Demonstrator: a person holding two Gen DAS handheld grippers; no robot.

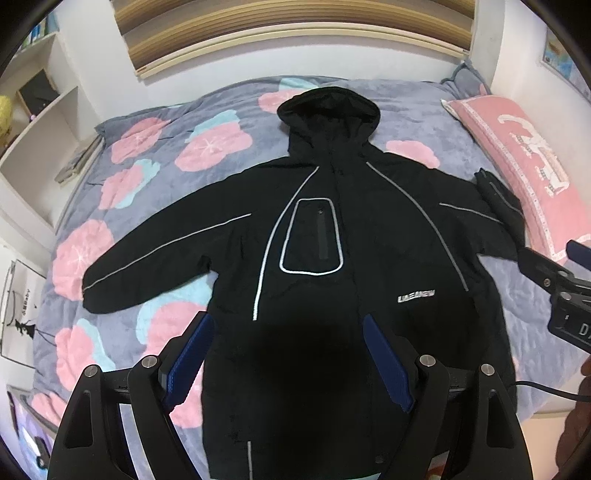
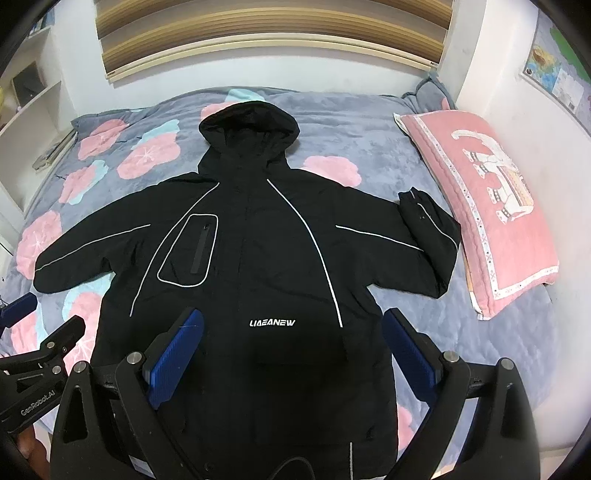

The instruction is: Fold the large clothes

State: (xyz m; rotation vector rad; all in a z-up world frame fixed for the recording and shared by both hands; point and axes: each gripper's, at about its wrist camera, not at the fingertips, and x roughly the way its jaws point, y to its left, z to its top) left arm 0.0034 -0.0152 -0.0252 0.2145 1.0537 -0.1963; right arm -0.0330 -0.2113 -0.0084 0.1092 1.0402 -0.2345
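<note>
A black hooded jacket (image 1: 314,236) with grey reflective piping lies spread flat, front up, on the bed, hood toward the headboard. It also shows in the right wrist view (image 2: 258,258). Its left sleeve stretches out straight; the right sleeve cuff (image 2: 428,218) is bent back near the pillow. My left gripper (image 1: 288,332) is open and empty, hovering over the jacket's lower left half. My right gripper (image 2: 295,332) is open and empty, hovering over the lower right half. Each gripper shows at the edge of the other's view: the right one (image 1: 561,288), the left one (image 2: 40,354).
The bed has a grey blanket (image 1: 184,155) with pink flowers. A pink pillow (image 2: 491,206) lies at the right by the wall. A wooden headboard (image 2: 258,33) is at the far end. White shelves (image 1: 40,122) stand at the left.
</note>
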